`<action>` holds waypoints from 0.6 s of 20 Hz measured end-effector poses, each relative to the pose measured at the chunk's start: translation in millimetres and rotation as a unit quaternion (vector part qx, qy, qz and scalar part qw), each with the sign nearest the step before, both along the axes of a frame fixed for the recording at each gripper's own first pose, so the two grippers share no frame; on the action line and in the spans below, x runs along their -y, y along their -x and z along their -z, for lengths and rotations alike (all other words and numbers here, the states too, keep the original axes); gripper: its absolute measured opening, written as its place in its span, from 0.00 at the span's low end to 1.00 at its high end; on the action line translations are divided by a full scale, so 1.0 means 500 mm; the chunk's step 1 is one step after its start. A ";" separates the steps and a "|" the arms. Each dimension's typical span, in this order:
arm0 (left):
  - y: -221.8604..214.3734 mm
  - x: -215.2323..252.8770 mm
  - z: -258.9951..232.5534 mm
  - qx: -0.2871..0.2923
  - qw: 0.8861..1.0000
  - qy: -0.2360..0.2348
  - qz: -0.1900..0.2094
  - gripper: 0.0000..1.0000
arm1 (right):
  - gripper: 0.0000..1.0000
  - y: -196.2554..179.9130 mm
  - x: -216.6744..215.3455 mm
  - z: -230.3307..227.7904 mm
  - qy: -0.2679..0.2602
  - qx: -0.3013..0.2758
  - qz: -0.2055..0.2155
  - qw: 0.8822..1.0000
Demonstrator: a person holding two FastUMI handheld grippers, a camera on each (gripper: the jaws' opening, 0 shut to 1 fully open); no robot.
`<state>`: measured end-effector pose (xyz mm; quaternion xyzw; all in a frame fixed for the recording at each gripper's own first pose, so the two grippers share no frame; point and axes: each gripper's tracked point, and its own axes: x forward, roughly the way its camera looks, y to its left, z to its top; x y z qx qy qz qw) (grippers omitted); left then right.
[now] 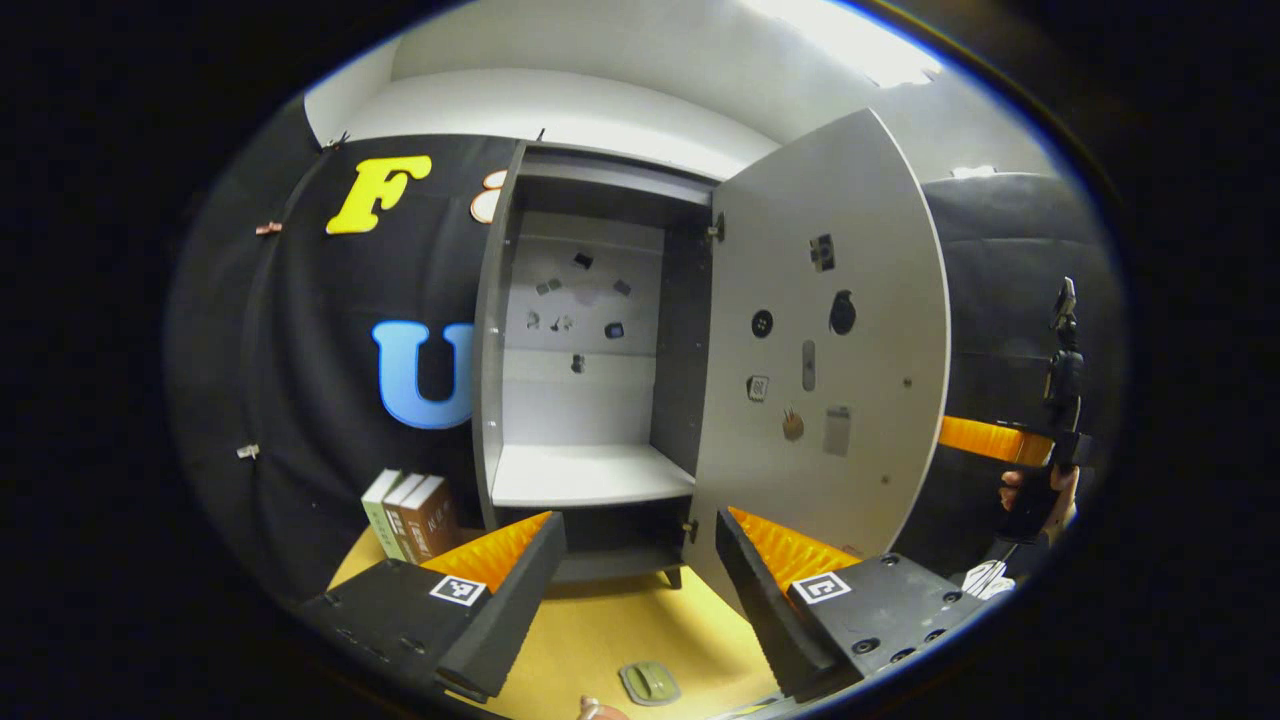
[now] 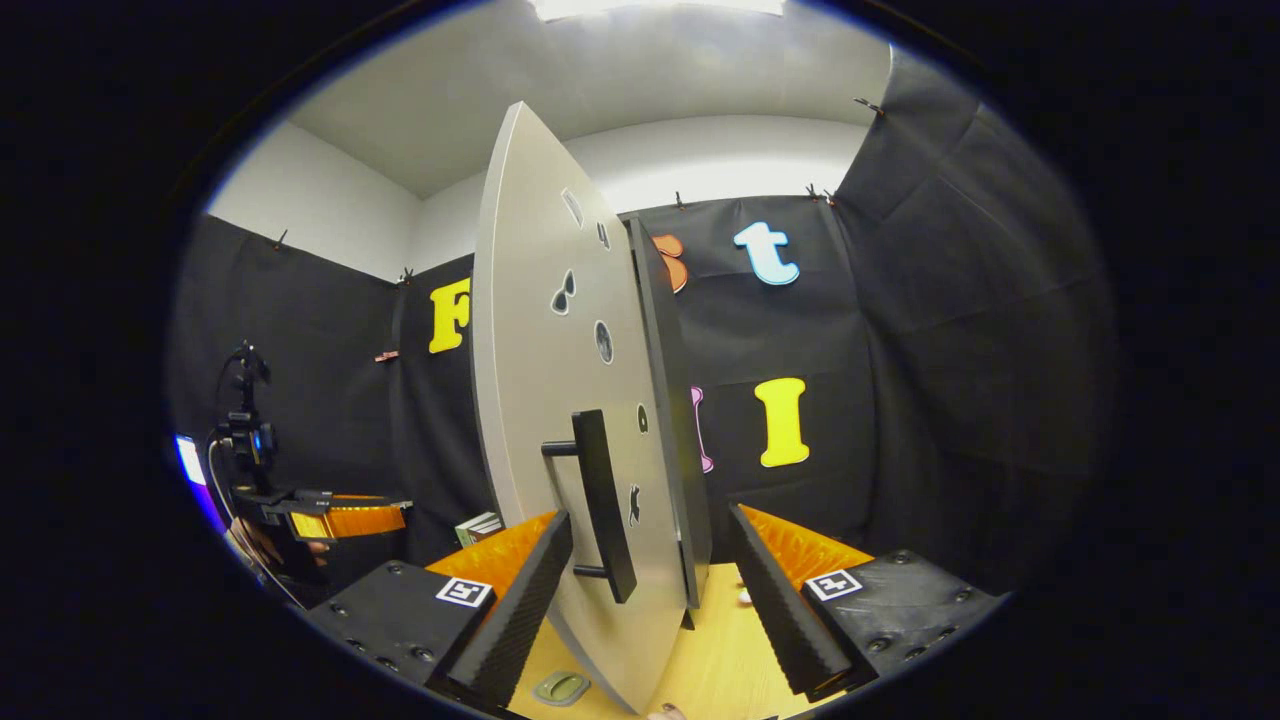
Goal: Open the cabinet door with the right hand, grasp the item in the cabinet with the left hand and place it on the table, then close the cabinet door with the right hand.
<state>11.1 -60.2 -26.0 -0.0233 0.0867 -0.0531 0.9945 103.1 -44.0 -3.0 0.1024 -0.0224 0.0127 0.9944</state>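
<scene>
Straight ahead of our left gripper (image 1: pixel 640 590) the cabinet (image 1: pixel 590 340) stands with its door (image 1: pixel 820 350) swung wide to the right, and that gripper's fingers are spread apart with nothing between them. We can see the pale shelf (image 1: pixel 590 475) inside, bare as far as we can tell, plus a few small stickers on the back panel. Down on the yellow table (image 1: pixel 600 630) just below our fingers lies a small greenish oval item (image 1: pixel 650 683); we can't tell what it is. Some books (image 1: pixel 410 515) stand left of the cabinet. From the right gripper view, our right gripper (image 2: pixel 650 590) also has its fingers apart, with the door's edge and black handle (image 2: pixel 600 505) sitting between them, not clamped. The left gripper shows far off at the left there.
</scene>
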 end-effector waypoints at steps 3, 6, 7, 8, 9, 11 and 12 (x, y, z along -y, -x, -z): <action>-0.014 -0.022 -0.006 0.000 1.000 -0.002 -0.016 0.94 | 0.98 -0.029 -0.019 0.003 0.001 0.000 -0.027 1.000; -0.027 -0.036 -0.007 0.008 1.000 0.008 -0.017 0.94 | 0.98 -0.037 -0.025 0.006 -0.010 -0.007 -0.042 0.999; -0.031 -0.042 -0.007 0.009 1.000 0.012 -0.015 0.95 | 0.98 -0.040 -0.028 0.007 -0.013 -0.008 -0.042 0.999; -0.041 -0.051 -0.002 0.008 1.000 0.014 -0.011 0.95 | 0.98 -0.043 -0.036 0.007 -0.014 -0.011 -0.041 0.999; -0.048 -0.061 0.000 0.007 1.000 0.013 -0.008 0.95 | 0.97 -0.051 -0.047 0.006 -0.013 -0.011 -0.041 0.999; -0.055 -0.085 0.005 -0.002 1.000 0.011 0.001 0.95 | 1.00 -0.063 -0.085 0.010 -0.010 -0.017 -0.046 0.999; -0.057 -0.092 0.009 -0.005 1.000 0.010 0.010 0.95 | 0.98 -0.069 -0.105 0.012 -0.009 -0.018 -0.046 0.999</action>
